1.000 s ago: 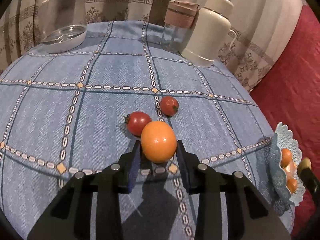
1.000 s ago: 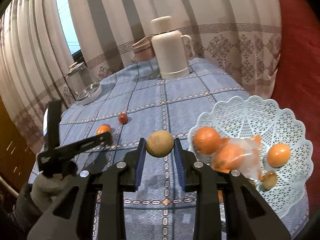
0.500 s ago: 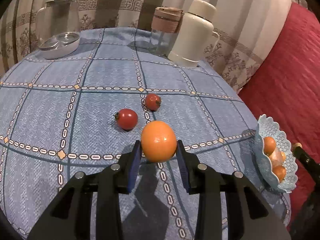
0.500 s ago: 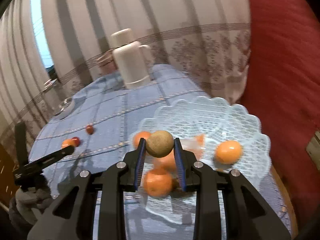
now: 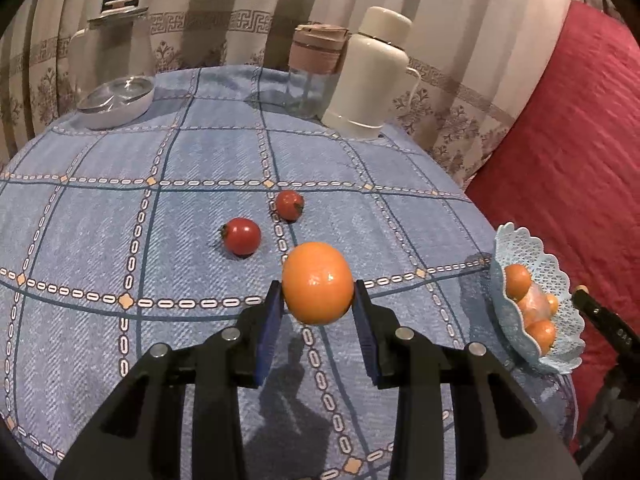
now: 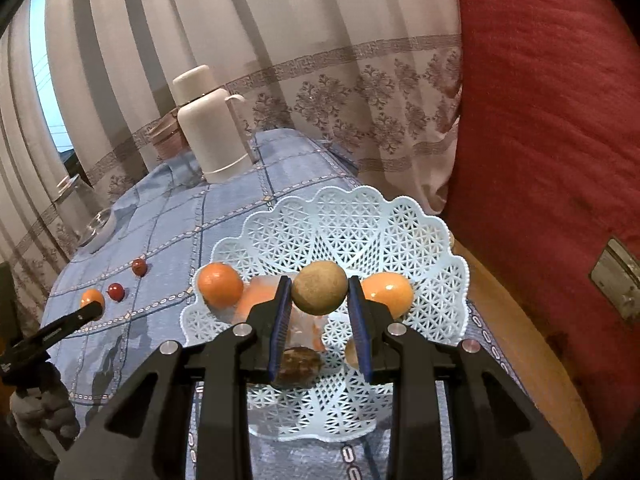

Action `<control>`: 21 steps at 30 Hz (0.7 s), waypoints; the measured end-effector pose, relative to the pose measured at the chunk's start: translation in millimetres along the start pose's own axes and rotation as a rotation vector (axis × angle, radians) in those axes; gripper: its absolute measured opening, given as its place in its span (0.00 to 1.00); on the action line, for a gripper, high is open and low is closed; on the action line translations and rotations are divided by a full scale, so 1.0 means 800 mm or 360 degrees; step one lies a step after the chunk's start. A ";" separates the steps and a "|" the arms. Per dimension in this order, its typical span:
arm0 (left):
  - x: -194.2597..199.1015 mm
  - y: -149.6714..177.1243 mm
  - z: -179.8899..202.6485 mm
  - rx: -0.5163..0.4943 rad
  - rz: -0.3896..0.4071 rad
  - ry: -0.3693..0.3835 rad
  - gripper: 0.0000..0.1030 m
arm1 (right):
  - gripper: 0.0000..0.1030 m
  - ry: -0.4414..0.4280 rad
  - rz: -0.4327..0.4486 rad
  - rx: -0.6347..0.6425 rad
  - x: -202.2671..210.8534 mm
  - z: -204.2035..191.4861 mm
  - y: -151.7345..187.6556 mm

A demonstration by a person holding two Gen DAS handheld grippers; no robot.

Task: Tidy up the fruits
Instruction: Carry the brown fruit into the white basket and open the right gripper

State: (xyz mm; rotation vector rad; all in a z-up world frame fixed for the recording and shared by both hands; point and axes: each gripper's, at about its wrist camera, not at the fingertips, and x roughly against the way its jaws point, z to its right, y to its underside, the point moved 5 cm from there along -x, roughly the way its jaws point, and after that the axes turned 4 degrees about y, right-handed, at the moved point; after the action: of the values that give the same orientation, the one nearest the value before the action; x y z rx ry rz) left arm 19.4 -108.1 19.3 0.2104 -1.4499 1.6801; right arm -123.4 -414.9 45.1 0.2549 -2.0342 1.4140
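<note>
My left gripper [image 5: 318, 308] is shut on an orange [image 5: 318, 282] and holds it above the blue checked tablecloth. Two red tomatoes [image 5: 241, 236] [image 5: 289, 205] lie on the cloth just beyond it. My right gripper [image 6: 319, 312] is shut on a round brown fruit [image 6: 319, 287] and holds it over the pale blue lattice basket [image 6: 360, 220]. The basket holds several oranges [image 6: 220, 284] and a clear bag. The basket also shows in the left wrist view [image 5: 560, 360] at the table's right edge.
A white thermos [image 5: 370, 76], a glass jar with a pink lid [image 5: 314, 70] and a glass dish [image 5: 116, 100] stand at the back of the table. A red cushion [image 6: 552, 120] lies right of the basket. Curtains hang behind.
My left gripper has lifted the orange and drawn back from the tomatoes. My right gripper has carried the brown fruit rightward until it hangs over the basket.
</note>
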 end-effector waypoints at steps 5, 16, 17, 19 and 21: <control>0.004 -0.003 0.009 -0.0021 0.0011 0.0018 0.34 | 0.28 -0.0004 -0.0031 0.0004 -0.005 -0.001 0.004; 0.007 -0.006 0.023 -0.0055 0.0018 0.0045 0.34 | 0.57 0.0004 -0.0003 -0.0084 0.000 0.011 0.000; 0.007 -0.007 0.026 -0.0062 0.0018 0.0051 0.34 | 0.57 0.0005 0.0006 -0.0094 0.002 0.013 -0.001; 0.007 -0.008 0.034 -0.0083 0.0022 0.0066 0.34 | 0.57 0.0014 0.0035 -0.0120 0.008 0.018 -0.005; 0.008 -0.010 0.044 -0.0110 0.0025 0.0086 0.34 | 0.57 0.0019 0.0060 -0.0145 0.012 0.022 -0.008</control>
State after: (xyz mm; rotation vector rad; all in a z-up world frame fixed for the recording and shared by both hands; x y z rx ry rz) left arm 6.8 -135.9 39.6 0.1150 -1.4699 1.6334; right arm -134.5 -431.7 52.2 0.1697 -2.0972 1.3380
